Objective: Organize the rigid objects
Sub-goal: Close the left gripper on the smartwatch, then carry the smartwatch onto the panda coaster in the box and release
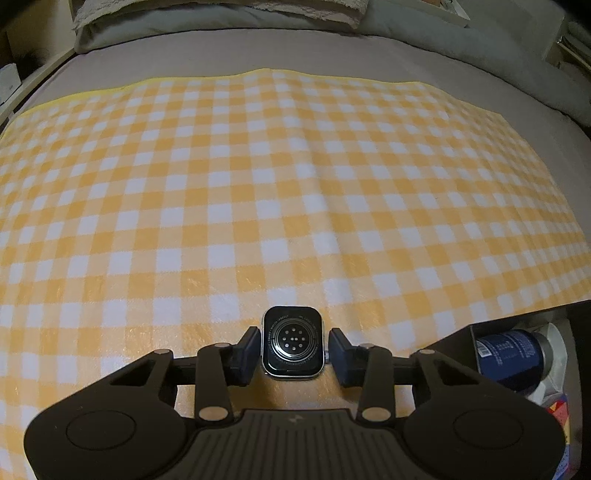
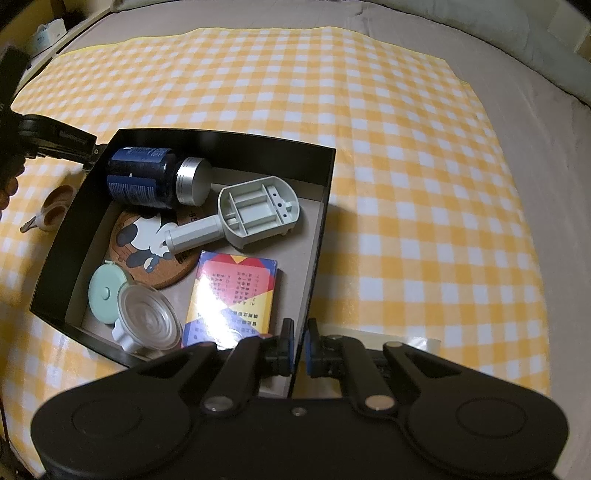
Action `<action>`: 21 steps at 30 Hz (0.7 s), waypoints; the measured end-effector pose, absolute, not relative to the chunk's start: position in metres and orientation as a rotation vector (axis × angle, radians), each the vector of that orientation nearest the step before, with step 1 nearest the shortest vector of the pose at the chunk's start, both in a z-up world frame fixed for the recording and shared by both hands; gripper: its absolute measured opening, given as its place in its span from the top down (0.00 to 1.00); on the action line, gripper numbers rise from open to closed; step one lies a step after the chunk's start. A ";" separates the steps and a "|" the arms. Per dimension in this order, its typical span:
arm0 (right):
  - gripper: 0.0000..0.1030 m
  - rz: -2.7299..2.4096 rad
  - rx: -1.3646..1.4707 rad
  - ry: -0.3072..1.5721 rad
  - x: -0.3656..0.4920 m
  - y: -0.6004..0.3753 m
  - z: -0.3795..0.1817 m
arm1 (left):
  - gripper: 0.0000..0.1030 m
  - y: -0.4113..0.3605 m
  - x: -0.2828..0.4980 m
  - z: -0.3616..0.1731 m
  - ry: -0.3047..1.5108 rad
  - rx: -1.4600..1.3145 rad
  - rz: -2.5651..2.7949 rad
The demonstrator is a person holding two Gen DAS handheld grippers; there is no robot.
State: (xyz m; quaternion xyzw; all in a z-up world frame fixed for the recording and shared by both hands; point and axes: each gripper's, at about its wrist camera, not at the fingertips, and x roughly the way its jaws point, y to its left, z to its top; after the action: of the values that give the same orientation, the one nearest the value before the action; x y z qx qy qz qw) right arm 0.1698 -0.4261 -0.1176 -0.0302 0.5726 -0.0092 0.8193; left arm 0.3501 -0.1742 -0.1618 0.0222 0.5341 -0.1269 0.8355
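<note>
My left gripper (image 1: 293,349) holds a strapless smartwatch body (image 1: 292,342), back side up, between its pads, just above the yellow checked cloth (image 1: 258,184). The left pad touches the watch; a slight gap shows at the right pad. My right gripper (image 2: 300,345) is shut on the near right wall of a black open box (image 2: 325,192). The box holds a dark blue bottle (image 2: 147,177), a grey handled plastic part (image 2: 255,210), a cork coaster (image 2: 147,251), a colourful card box (image 2: 232,295), a mint round case (image 2: 105,291) and a clear suction cup (image 2: 147,321).
A brown two-ring item (image 2: 55,212) lies on the cloth left of the box. The left gripper's body (image 2: 55,142) shows at the box's far left corner. Box corner and blue bottle (image 1: 509,354) show at right in the left wrist view. Pillows (image 1: 221,18) lie beyond.
</note>
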 end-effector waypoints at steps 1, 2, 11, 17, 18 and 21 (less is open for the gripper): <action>0.94 -0.020 -0.068 1.221 0.170 -0.425 -0.118 | 0.60 -0.171 0.347 -0.159 1.125 0.046 -0.271; 0.94 -0.021 -0.070 1.222 0.171 -0.425 -0.119 | 0.60 -0.169 0.344 -0.155 1.118 0.043 -0.274; 0.94 -0.021 -0.071 1.223 0.171 -0.426 -0.118 | 0.60 -0.151 0.326 -0.126 1.101 0.004 -0.314; 0.94 -0.024 -0.081 1.226 0.171 -0.425 -0.119 | 0.60 -0.141 0.300 -0.095 1.046 -0.029 -0.355; 0.94 -0.024 -0.082 1.226 0.172 -0.425 -0.119 | 0.60 -0.139 0.296 -0.090 1.041 -0.040 -0.368; 0.94 -0.024 -0.084 1.226 0.172 -0.425 -0.120 | 0.60 -0.141 0.281 -0.072 1.030 -0.086 -0.440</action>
State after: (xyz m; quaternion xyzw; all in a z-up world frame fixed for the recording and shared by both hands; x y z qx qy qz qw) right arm 0.1719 -0.4248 -0.1196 -0.0394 0.5753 -0.0114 0.8169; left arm 0.2811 -0.1414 -0.0715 -0.0408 0.4884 -0.2085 0.8464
